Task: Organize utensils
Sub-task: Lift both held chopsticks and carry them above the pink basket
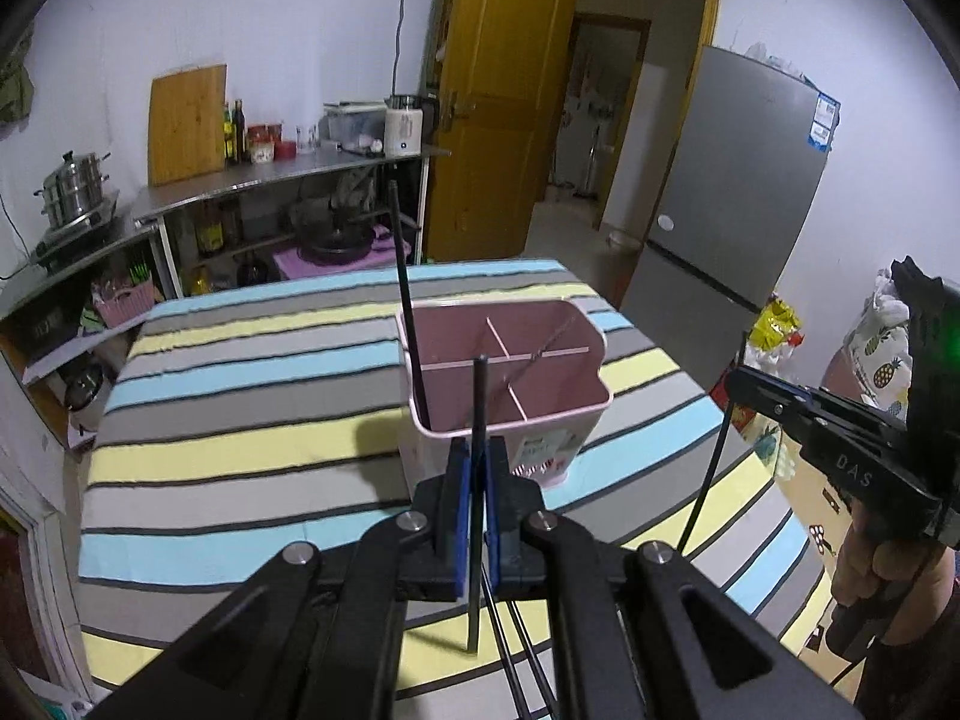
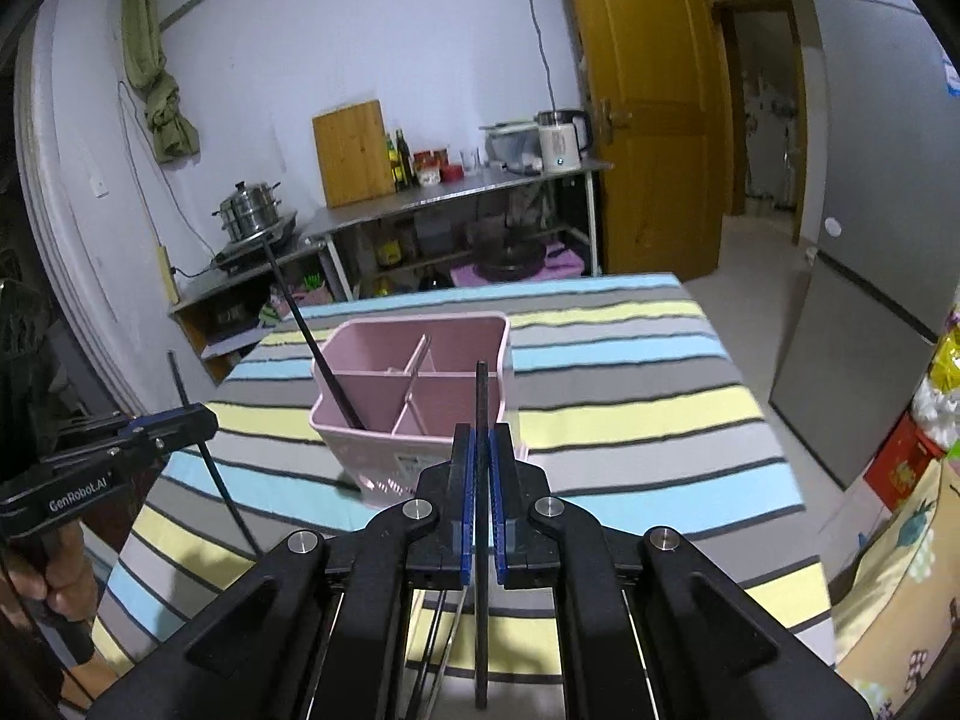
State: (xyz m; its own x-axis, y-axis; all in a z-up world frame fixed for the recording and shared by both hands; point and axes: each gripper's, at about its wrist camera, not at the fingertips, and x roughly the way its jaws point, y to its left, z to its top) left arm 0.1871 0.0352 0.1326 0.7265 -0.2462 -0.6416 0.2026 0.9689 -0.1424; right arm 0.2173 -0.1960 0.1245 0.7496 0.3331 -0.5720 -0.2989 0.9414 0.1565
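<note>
Each gripper (image 1: 474, 462) (image 2: 482, 450) clamps a black chopstick (image 1: 478, 396) (image 2: 481, 396) before the pink holder (image 1: 510, 360).

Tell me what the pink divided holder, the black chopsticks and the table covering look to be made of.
Pink holder: probably moulded plastic, matte, with thin even walls and dividers. Chopstick in the holder and those in the left gripper and right gripper: smooth, dark, slim; material unclear. Table covering: striped woven fabric, judging by its soft drape at the edges.

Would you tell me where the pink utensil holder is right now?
The pink utensil holder stands on the striped tablecloth, mid-frame in both wrist views, just beyond the tools, with one black chopstick leaning in its near-left compartment.
</note>
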